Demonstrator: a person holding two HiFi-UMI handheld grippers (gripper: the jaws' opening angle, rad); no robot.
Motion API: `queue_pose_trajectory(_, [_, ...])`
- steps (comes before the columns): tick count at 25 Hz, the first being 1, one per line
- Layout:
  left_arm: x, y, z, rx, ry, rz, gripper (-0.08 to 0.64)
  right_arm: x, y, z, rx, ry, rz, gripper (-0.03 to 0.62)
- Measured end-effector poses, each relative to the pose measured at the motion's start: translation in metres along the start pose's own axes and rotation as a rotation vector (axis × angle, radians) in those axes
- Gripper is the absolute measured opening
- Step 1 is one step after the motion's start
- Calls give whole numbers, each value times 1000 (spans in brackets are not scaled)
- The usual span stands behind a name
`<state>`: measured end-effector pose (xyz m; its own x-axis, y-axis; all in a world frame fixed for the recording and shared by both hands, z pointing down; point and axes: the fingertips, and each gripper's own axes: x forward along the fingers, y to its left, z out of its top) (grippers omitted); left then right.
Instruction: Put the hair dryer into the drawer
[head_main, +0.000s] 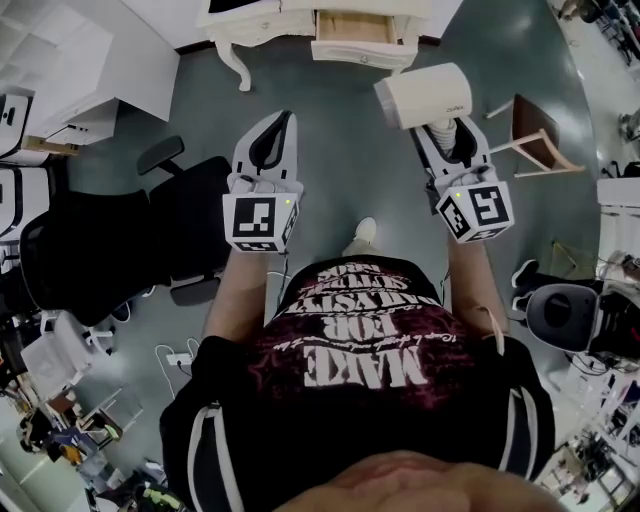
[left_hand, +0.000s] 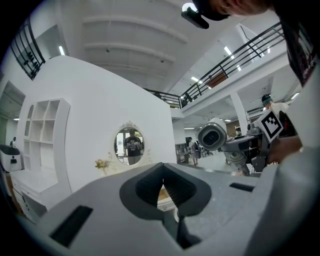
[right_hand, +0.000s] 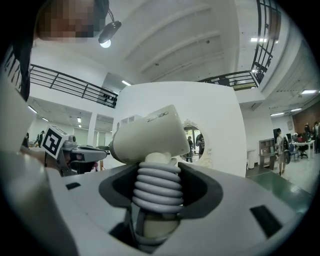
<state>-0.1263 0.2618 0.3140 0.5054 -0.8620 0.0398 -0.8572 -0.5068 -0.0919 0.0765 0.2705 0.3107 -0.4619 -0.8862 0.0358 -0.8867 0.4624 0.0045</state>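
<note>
Hair dryer (head_main: 425, 95), smooth cream barrel (right_hand: 150, 135), ribbed grey handle (right_hand: 157, 192) tight in right hand-held gripper (head_main: 447, 132); left hand-held gripper (left_hand: 163, 190) closed.

Open floor (head_main: 340, 140) to drawer (head_main: 352, 28); office chair (head_main: 120, 245) leftward

The grey-green floor (head_main: 340, 130) carries a white table (head_main: 240, 25) at the far edge, standing on curved legs, its drawer (head_main: 352, 30) pulled open. A white shelf unit (head_main: 90, 70) stands at the far left. A black office chair (head_main: 110, 250) sits on the left, a wooden chair (head_main: 535, 135) on the right, well apart. A shoe (head_main: 363, 235) rests mid-floor; a power strip (head_main: 180, 358) with cables lies behind the office chair.
</note>
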Motion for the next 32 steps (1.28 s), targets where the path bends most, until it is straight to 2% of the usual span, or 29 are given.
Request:
queue_pose_trajectory(9, [46,-6,5,-1,-16,13,3,22,-40,-3,-16,9,17,235])
queue_pose_trajectory(15, [70,-8,9,15,-24,45,3,36,-71,-2,-23,-2,34,235])
queue_pose_trajectory(19, [84,-6,12,0,-22,64,3,45,-91,0,-17,-10,38,235])
queue_pose_trajectory(24, [90,-5,12,4,-10,95,5,51,-102,-1,-37,-2,55,235])
queue_pose_trajectory(32, [98,5,10,39,9,121,3,65,-116,-9,-5,-4,57,235])
